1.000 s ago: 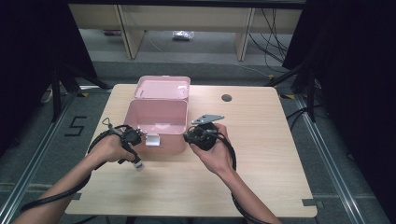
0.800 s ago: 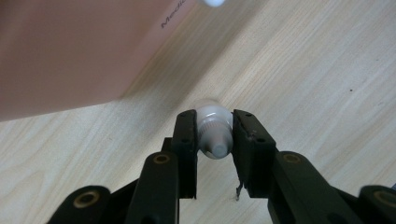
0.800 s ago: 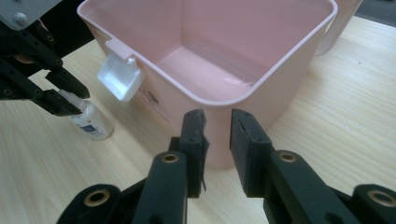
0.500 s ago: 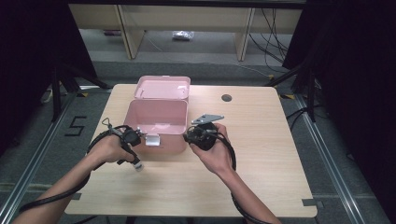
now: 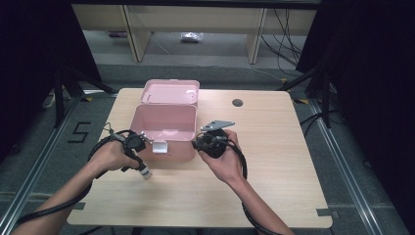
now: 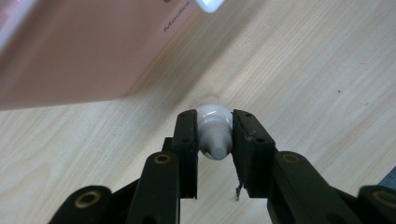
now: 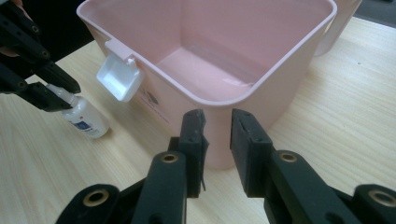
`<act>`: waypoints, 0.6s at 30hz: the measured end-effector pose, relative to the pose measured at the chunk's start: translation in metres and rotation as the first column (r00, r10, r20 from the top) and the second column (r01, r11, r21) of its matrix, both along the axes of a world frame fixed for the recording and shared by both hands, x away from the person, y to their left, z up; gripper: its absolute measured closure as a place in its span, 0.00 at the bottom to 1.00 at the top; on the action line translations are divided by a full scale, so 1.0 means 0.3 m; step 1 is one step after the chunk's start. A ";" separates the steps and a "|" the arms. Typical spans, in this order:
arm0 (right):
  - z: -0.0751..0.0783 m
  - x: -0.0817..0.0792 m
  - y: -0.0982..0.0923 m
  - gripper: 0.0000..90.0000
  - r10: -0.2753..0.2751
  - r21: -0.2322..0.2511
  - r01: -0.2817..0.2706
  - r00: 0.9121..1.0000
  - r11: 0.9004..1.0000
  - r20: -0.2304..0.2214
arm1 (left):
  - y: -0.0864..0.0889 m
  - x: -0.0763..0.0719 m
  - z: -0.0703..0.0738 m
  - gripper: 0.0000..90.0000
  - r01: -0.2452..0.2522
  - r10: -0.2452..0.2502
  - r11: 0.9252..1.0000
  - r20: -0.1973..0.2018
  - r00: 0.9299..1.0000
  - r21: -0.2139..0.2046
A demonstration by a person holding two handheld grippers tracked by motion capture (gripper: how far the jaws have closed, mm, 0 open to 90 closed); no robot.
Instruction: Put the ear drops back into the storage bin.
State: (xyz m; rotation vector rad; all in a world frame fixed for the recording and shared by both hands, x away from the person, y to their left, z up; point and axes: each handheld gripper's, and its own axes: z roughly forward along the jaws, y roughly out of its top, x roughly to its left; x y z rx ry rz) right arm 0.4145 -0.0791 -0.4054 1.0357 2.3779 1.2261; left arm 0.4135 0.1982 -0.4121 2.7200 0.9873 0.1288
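Left gripper (image 6: 214, 140) pinches small white bottle (image 6: 213, 130) by its cap, just left-near of pink box (image 5: 164, 129) on table (image 5: 274, 166). Right gripper (image 7: 217, 135) jaws sit apart w/ nothing between, at box's near-right corner, prob. not touching it.

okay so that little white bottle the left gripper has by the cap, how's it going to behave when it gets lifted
The small white bottle looks like light plastic, so it should lift easily. The left gripper grips only its narrow cap end, so the body may swing or slip out. It is round and lies tilted on the table; if dropped, it would probably roll.
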 end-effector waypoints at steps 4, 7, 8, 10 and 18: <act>0.006 -0.010 0.003 0.84 -0.027 0.012 0.027 0.999 1.000 -0.030 | 0.005 -0.006 0.024 0.79 -0.003 0.004 1.000 0.016 1.000 -0.013; 0.005 -0.010 0.004 0.84 -0.024 0.012 0.024 1.000 1.000 -0.018 | 0.008 -0.011 0.037 0.79 -0.010 0.011 1.000 0.029 1.000 -0.024; 0.007 -0.012 0.004 0.84 -0.026 0.013 0.027 0.999 1.000 -0.034 | 0.010 -0.012 0.042 0.79 -0.009 0.009 1.000 0.024 1.000 -0.021; 0.002 -0.011 0.005 0.84 -0.020 0.012 0.020 1.000 1.000 -0.019 | 0.012 -0.014 0.047 0.79 -0.013 0.014 1.000 0.019 1.000 -0.026; 0.006 -0.011 0.006 0.84 -0.015 0.010 0.016 1.000 1.000 -0.018 | 0.021 -0.019 0.069 0.79 -0.019 0.021 0.999 0.041 0.999 -0.033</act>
